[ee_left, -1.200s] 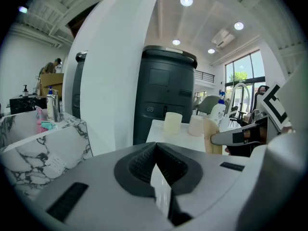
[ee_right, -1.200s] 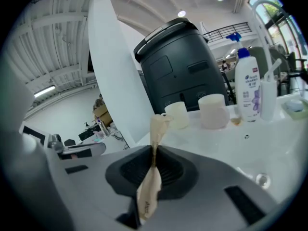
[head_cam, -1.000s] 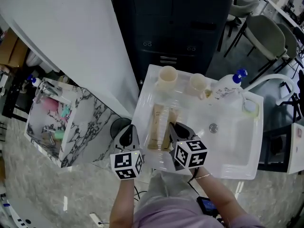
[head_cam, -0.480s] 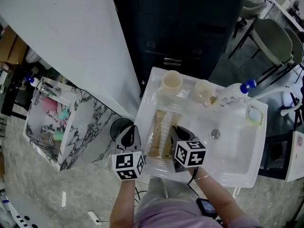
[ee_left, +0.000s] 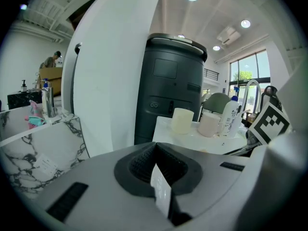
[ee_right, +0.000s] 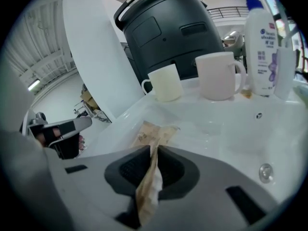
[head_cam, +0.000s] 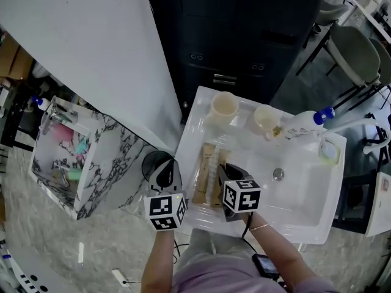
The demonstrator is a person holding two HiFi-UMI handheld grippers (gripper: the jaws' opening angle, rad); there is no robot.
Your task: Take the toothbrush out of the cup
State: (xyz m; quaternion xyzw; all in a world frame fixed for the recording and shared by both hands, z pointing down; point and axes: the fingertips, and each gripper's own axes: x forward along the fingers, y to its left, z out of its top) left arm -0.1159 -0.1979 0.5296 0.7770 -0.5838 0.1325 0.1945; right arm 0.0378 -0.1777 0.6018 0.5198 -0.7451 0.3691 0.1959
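Observation:
A cream cup (head_cam: 224, 107) and a paler cup (head_cam: 266, 117) stand at the back of the white sink (head_cam: 299, 191). I see no toothbrush in either. Two brown paper packets (head_cam: 209, 173) lie side by side on the sink's left part. My right gripper (head_cam: 226, 171) is over their near end. Its jaws are opening, and one packet (ee_right: 150, 184) is still pinched between the pads, with its far end resting on the sink. My left gripper (head_cam: 166, 174) hovers left of the sink's edge, shut on a thin white slip (ee_left: 161, 191).
A white pump bottle (head_cam: 300, 125) and a curved tap (head_cam: 360, 119) are at the sink's back right, with the drain (head_cam: 278, 174) in the middle. A dark cabinet (head_cam: 244, 35) stands behind the sink. Left of it are a black round bin (head_cam: 156, 160) and a marble-patterned box (head_cam: 67, 157).
My right gripper has sunk toward the sink with the packet in it. The left gripper has shifted only a little.

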